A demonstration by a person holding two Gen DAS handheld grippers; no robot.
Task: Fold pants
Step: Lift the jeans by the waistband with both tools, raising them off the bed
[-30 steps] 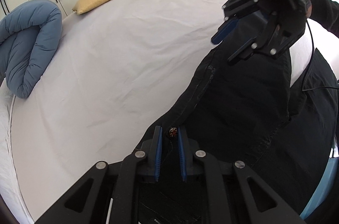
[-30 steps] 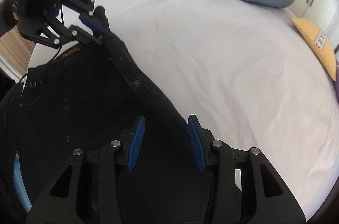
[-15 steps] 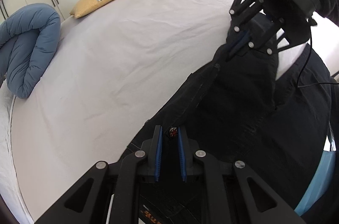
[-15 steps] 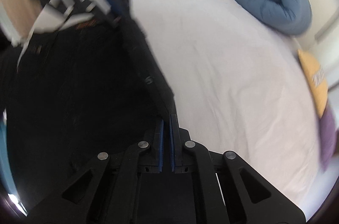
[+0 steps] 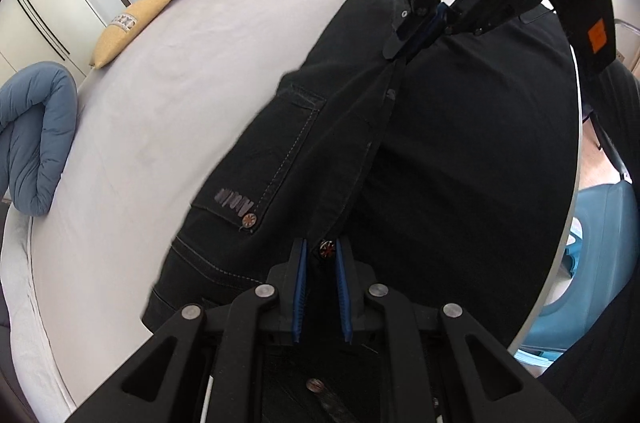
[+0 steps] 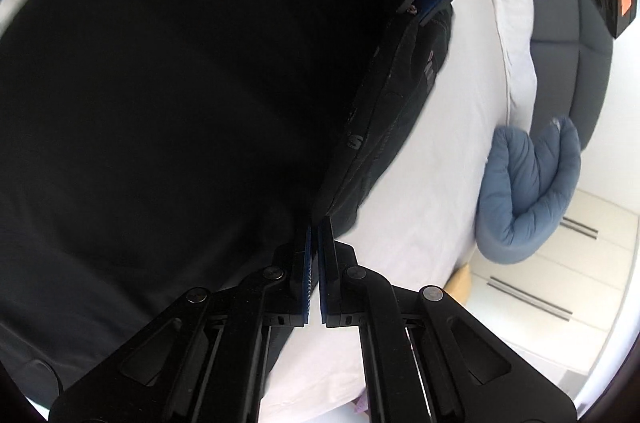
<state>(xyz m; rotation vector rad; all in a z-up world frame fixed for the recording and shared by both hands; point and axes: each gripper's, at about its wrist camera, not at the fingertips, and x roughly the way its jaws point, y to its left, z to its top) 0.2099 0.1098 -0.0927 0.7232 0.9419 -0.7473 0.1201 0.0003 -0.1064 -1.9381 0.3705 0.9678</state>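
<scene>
A: Where are the pants (image 5: 420, 143)?
B: Stretched above the bed (image 5: 168, 95), waistband taut between two grippers.
A: Their state?
B: The left gripper (image 5: 321, 253) clamps the buttoned end at 6 o'clock; the right gripper (image 6: 314, 229) pinches the other end.
A: Anything else?
B: Two pillows (image 5: 132, 19) at 10 o'clock, one rolled blue duvet (image 5: 36, 139) at 9.

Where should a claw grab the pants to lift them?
Grab the pants at the waistband edge, coming in along it from each end. The thick seamed band there gives firm hold; the left claw and right claw already pinch it this way.
</scene>
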